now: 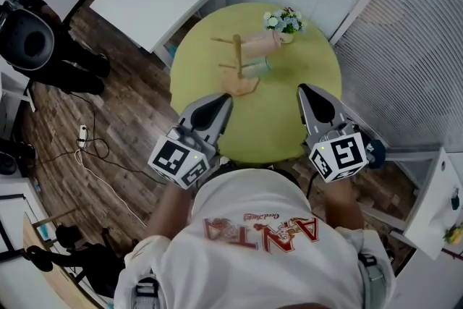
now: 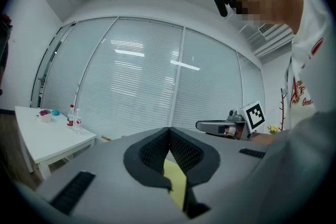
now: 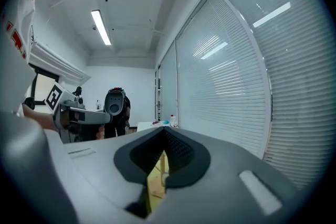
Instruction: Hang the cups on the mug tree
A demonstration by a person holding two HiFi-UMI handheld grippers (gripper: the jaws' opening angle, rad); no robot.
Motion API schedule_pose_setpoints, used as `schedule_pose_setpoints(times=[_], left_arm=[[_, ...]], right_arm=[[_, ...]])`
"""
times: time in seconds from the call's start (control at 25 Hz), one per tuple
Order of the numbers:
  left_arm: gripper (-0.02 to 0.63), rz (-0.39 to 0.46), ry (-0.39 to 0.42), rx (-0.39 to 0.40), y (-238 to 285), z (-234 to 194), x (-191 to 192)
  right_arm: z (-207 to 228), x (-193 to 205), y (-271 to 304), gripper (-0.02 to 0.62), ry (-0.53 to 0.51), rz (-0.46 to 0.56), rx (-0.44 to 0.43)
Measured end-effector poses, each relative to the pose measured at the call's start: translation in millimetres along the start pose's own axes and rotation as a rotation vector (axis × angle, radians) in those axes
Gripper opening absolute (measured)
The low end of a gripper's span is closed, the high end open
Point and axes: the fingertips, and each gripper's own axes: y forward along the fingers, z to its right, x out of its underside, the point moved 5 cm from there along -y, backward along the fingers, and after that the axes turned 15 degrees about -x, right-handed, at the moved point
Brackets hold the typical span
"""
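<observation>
Jaws together, empty — mug tree [image 1: 237, 53] well ahead

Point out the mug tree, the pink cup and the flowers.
mug tree [image 1: 237, 54], head view, on its upright post.
pink cup [image 1: 262, 45], head view, on its side wall.
flowers [image 1: 283, 20], head view, on the blooms.

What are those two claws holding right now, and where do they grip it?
Nothing: the left gripper and right gripper are both shut and empty.
</observation>
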Motion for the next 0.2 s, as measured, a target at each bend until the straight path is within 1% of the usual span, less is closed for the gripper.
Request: schedule_pose_setpoints(times=[0.2], left_arm=[[0.009, -0.001, -0.003, 0.002, 0.2, 0.4, 1.6]], right_arm=[[-2.0, -1.2, 1.6, 0.000, -0.016, -0.006, -0.012]])
